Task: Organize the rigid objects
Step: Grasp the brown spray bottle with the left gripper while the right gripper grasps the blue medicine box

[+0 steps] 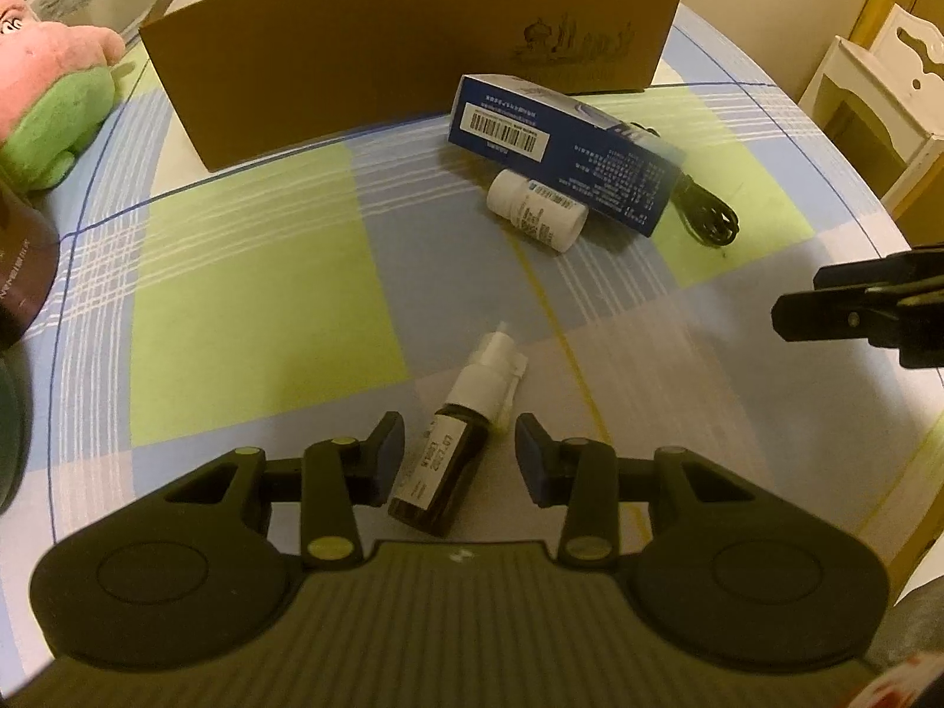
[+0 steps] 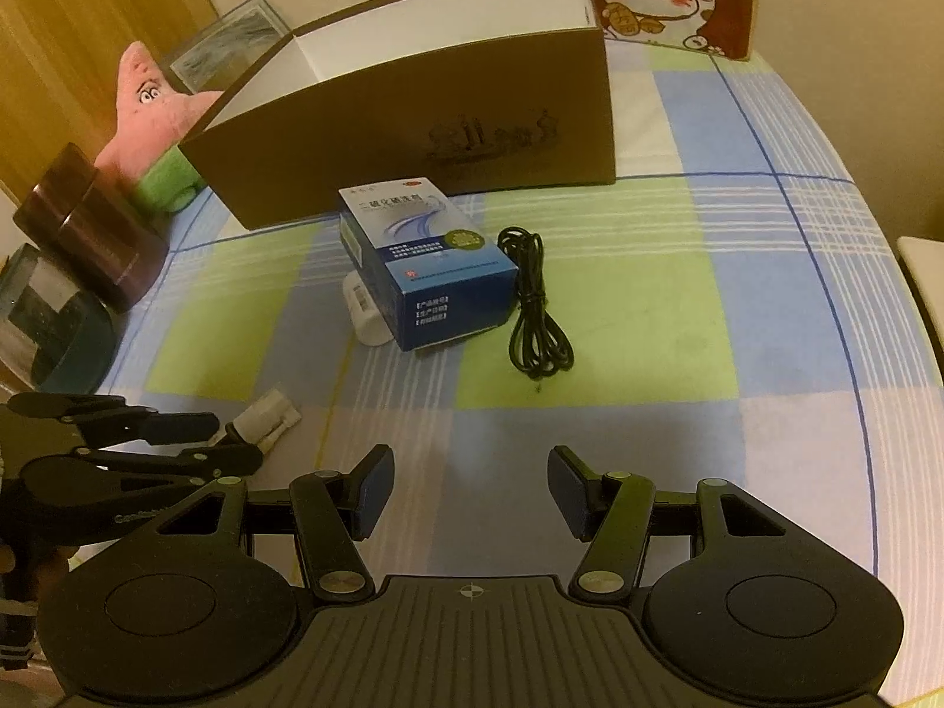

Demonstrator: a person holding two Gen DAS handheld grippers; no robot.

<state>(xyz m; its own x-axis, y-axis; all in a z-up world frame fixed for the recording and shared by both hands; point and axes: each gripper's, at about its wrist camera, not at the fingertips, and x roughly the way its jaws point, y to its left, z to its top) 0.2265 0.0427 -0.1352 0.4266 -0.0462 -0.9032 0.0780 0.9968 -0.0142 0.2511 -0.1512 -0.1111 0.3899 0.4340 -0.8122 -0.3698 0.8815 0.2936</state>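
The left tongs (image 1: pixel 460 457) straddle the spray bottle (image 1: pixel 439 466) lying on the table (image 1: pixel 248 295), pads not yet pressing; next they must close, lift, and carry it to the brown box (image 1: pixel 413 53). The right tongs (image 2: pixel 469 492) hover half-open, empty. Checked cloth covers the table; a plush (image 2: pixel 153 106) sits beside the box.

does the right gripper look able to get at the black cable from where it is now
Probably yes. The right gripper stands open over bare tablecloth, and the coiled black cable lies ahead, slightly right, in the open beside the blue box. Nothing lies between them.
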